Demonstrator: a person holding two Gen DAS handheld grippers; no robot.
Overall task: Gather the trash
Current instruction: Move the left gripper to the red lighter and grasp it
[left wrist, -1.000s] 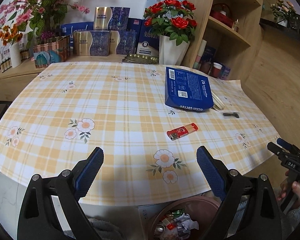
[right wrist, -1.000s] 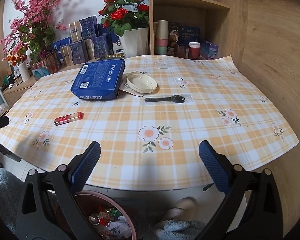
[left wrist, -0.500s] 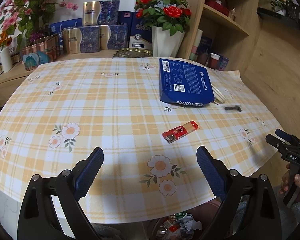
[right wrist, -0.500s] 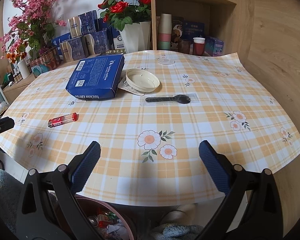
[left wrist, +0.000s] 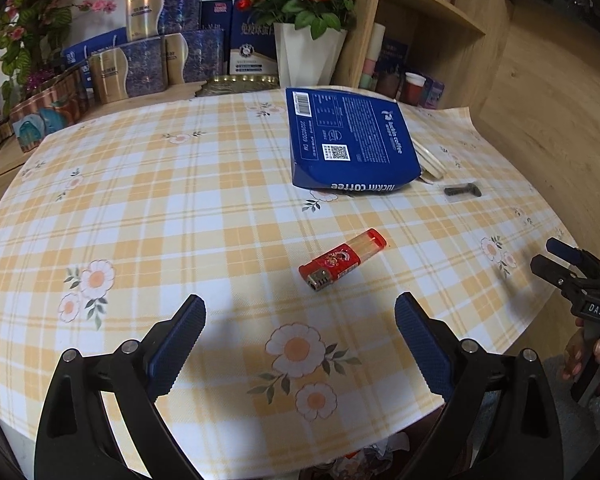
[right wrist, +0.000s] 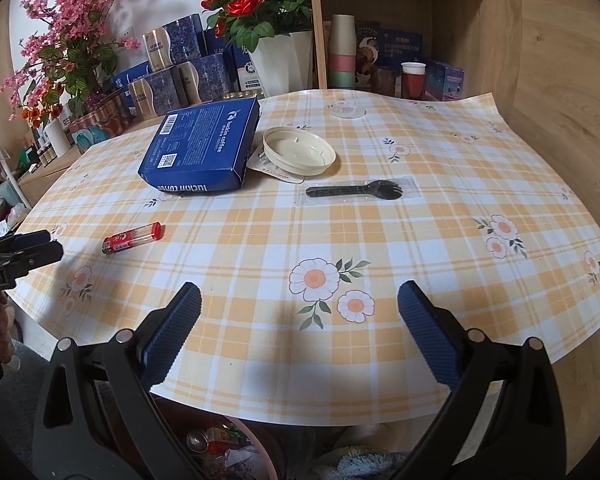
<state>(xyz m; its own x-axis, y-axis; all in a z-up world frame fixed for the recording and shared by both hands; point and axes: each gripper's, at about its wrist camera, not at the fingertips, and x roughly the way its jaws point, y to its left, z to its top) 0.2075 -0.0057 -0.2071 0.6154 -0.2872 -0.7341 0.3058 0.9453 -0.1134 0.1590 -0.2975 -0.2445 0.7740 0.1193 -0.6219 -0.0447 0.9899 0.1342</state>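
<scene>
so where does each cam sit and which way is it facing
Left wrist: on the left tongs, open, facing across the table to the red lighter and blue coffee box; right tongs at right edge.
Right wrist: on the right tongs, open, facing the black spork and cream lid.
Shared: lighter, box.
</scene>
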